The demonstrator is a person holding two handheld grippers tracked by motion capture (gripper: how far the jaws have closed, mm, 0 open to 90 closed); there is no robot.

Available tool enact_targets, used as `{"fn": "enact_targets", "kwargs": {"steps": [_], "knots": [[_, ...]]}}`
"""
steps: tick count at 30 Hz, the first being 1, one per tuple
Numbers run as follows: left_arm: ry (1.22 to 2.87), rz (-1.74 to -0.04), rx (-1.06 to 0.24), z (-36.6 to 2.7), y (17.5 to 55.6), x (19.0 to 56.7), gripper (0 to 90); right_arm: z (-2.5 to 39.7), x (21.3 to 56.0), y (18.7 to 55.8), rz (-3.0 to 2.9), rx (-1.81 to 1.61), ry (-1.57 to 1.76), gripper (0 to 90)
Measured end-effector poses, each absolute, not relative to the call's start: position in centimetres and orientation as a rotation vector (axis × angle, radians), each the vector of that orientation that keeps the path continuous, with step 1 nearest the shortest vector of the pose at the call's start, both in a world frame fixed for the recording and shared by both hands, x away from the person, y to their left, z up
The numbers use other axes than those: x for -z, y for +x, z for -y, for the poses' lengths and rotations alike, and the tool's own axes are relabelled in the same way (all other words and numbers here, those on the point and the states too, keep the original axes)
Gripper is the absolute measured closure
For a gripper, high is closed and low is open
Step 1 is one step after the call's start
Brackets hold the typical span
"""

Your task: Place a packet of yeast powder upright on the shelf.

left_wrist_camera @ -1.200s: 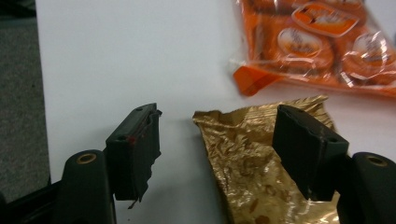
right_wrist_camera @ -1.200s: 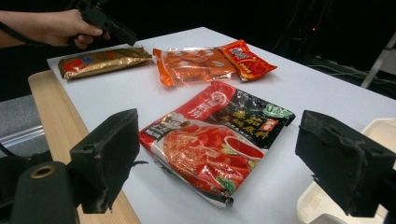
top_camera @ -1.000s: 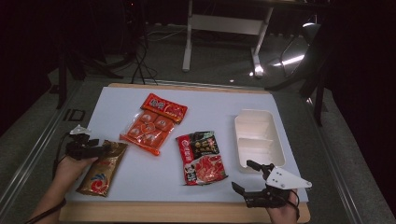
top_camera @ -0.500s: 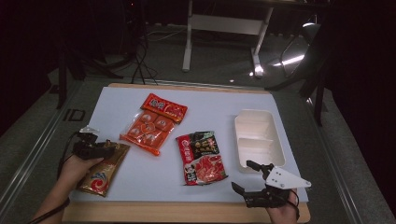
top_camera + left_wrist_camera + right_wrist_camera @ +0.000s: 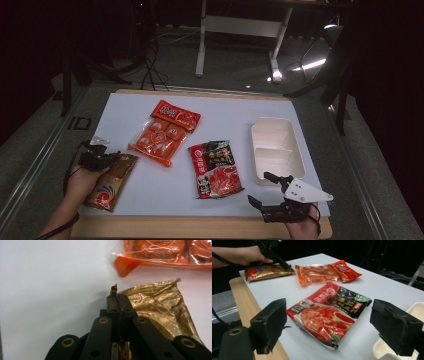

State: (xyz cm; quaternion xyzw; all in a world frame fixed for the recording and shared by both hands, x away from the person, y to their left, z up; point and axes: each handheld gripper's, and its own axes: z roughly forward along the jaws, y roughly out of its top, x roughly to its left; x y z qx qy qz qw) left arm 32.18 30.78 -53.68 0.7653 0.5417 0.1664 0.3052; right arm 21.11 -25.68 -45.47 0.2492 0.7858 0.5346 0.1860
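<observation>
A gold foil packet (image 5: 109, 182) lies at the table's front left. My left gripper (image 5: 116, 159) is shut on its upper corner; in the left gripper view the gripper (image 5: 115, 295) pinches the crumpled edge of the gold packet (image 5: 160, 310). My right gripper (image 5: 270, 189) stands open near the front right edge, nothing between its jaws. In the right gripper view the red and black soup packet (image 5: 329, 315) lies beyond the open gripper (image 5: 333, 327), with the gold packet (image 5: 267, 271) and the left gripper (image 5: 277, 259) farther off.
An orange multi-pack (image 5: 159, 141) and a small red packet (image 5: 176, 116) lie at the middle back. The red and black packet (image 5: 215, 167) is central. A white two-compartment tray (image 5: 300, 160) stands at the right, just beyond the right gripper. The wooden table edge (image 5: 200, 227) runs along the front.
My left gripper has moved a little to the right onto the gold packet's upper corner and is shut on it. The right gripper has stayed in place.
</observation>
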Motion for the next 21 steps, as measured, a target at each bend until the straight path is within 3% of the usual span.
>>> {"fn": "enact_targets", "kwargs": {"steps": [11, 21], "knots": [[1.901, -1.418, -0.416, -32.0, 30.4, 52.0, 90.0, 25.7, 45.4, 21.0, -2.209, -1.508, 0.702, 14.1], [1.790, -1.344, -0.473, -31.4, 28.3, 49.5, 90.0, 25.7, 45.4, 21.0, -2.200, -1.513, 0.700, 14.7]]}}
